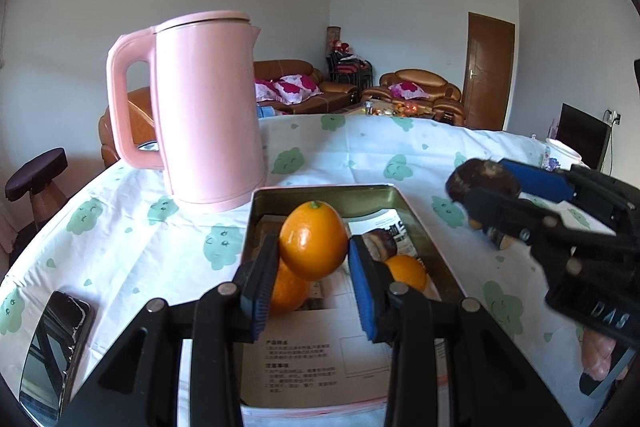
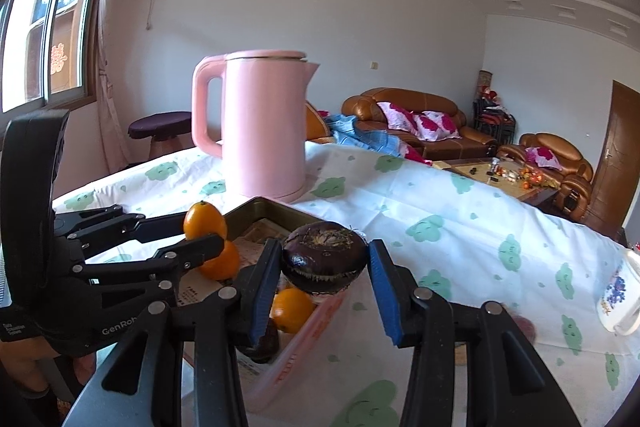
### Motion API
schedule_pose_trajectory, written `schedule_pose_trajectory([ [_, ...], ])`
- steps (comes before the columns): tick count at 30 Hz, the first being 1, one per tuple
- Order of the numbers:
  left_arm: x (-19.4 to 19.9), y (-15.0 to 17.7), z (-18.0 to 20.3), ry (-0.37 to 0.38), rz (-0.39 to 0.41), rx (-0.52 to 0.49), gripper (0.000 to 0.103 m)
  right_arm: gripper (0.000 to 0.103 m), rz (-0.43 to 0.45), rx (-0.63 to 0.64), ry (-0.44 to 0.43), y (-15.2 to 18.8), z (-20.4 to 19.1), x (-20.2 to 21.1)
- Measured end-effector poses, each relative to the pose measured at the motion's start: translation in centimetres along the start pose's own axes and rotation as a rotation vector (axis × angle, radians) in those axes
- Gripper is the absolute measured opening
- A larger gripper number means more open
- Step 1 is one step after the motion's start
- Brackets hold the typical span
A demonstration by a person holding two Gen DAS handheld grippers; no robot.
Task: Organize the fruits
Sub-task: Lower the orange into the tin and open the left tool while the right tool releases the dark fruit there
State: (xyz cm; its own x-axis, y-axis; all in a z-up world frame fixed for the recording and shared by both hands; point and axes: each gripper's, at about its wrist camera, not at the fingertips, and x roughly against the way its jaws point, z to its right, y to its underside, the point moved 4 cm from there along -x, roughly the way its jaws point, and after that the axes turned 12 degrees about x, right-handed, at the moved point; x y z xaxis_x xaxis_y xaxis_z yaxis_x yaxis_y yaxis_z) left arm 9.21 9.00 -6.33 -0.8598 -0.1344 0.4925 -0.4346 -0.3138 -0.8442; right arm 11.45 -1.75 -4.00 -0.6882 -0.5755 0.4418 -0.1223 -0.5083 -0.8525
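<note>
My left gripper (image 1: 313, 255) is shut on an orange kumquat-like fruit (image 1: 313, 239) and holds it above a metal tin (image 1: 320, 193) lined with printed paper. Two more orange fruits (image 1: 406, 271) and a dark brown fruit (image 1: 380, 245) lie in the tin. My right gripper (image 2: 324, 275) is shut on a dark brown water-chestnut-like fruit (image 2: 325, 255), held above the tin's right rim (image 2: 320, 311). In the left wrist view the right gripper (image 1: 486, 187) hangs to the right of the tin. The left gripper (image 2: 200, 227) shows at left in the right wrist view.
A pink kettle (image 1: 204, 111) stands on the table behind the tin. A phone (image 1: 52, 351) lies at the near left. A white patterned mug (image 2: 618, 297) lies at the right. The white tablecloth (image 1: 360, 147) has green prints. Small pieces (image 1: 502, 241) lie under the right gripper.
</note>
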Motion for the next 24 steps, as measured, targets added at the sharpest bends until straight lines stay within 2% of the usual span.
schedule_pose_trajectory([
  [8,-0.7,0.4,-0.7,-0.008,-0.030,0.013,0.037,0.047,-0.035,0.020,-0.043,0.4,-1.9,-1.6],
  [24,-1.4,0.5,-1.3,0.002,-0.077,0.038,0.037,0.047,-0.095,0.010,-0.100,1.7,-2.9,-3.9],
])
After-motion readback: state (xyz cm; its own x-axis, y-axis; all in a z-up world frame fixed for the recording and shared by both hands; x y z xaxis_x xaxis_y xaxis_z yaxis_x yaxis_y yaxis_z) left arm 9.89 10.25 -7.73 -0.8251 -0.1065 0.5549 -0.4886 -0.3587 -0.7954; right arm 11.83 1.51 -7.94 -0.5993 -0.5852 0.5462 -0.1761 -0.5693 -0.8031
